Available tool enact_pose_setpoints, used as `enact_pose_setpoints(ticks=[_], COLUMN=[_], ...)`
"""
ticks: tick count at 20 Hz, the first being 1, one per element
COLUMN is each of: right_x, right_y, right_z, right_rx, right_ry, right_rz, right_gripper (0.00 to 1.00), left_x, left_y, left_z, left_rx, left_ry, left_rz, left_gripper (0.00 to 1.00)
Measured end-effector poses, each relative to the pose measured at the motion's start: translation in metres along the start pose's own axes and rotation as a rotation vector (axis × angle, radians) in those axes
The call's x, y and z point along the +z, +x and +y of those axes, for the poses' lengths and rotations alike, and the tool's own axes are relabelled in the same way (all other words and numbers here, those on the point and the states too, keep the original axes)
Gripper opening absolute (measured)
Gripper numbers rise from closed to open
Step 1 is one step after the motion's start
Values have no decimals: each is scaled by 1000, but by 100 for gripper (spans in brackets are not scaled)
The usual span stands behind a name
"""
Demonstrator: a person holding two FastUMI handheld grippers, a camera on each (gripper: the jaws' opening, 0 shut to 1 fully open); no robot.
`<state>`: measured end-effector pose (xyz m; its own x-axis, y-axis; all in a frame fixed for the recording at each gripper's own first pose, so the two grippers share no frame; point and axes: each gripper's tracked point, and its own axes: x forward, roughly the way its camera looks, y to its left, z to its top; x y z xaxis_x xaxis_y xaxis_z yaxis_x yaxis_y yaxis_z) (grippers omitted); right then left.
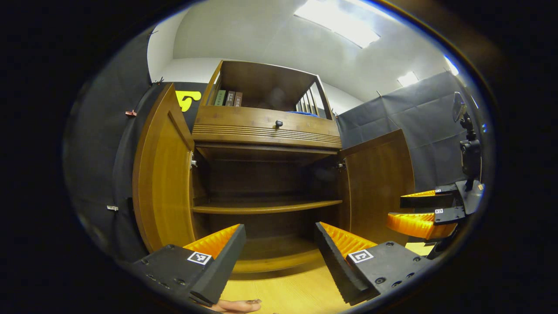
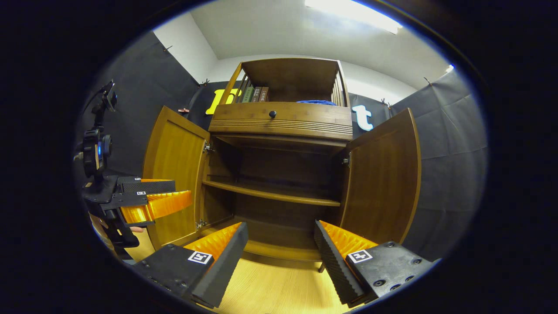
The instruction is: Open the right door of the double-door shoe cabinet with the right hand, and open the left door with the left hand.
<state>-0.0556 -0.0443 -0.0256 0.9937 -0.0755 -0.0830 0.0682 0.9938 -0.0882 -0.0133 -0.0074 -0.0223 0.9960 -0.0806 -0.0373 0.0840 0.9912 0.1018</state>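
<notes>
Both doors swung wide: left door (image 1: 163,174) at ten o'clock of the left tongs (image 1: 279,257), right door (image 2: 381,174) at two o'clock of the right tongs (image 2: 281,257) (both tongs agape, empty).

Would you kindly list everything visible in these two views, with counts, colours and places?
shoe cabinet: one, brown wood, centre against the wall.
left door: one, brown, swung open.
right door: one, brown, swung open.
inner shelf: one, brown, bare, mid-cabinet.
drawer knob: one, dark, above the doors.
books: about three, green and brown, top compartment.
blue item: one, top compartment.
floor: light wood.
left gripper: black and orange, open.
right gripper: black and orange, open.
</notes>
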Motion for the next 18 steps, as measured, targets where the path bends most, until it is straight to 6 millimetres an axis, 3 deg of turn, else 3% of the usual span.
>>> enact_pose_setpoints(ticks=[18], right_x=[0], right_y=[9], right_z=[6], right_rx=[-4], right_ry=[-15], right_rz=[-3], right_gripper=[96], left_x=[-10], left_y=[5], left_z=[21], left_rx=[11], left_ry=[-91], left_rz=[8], left_gripper=[96])
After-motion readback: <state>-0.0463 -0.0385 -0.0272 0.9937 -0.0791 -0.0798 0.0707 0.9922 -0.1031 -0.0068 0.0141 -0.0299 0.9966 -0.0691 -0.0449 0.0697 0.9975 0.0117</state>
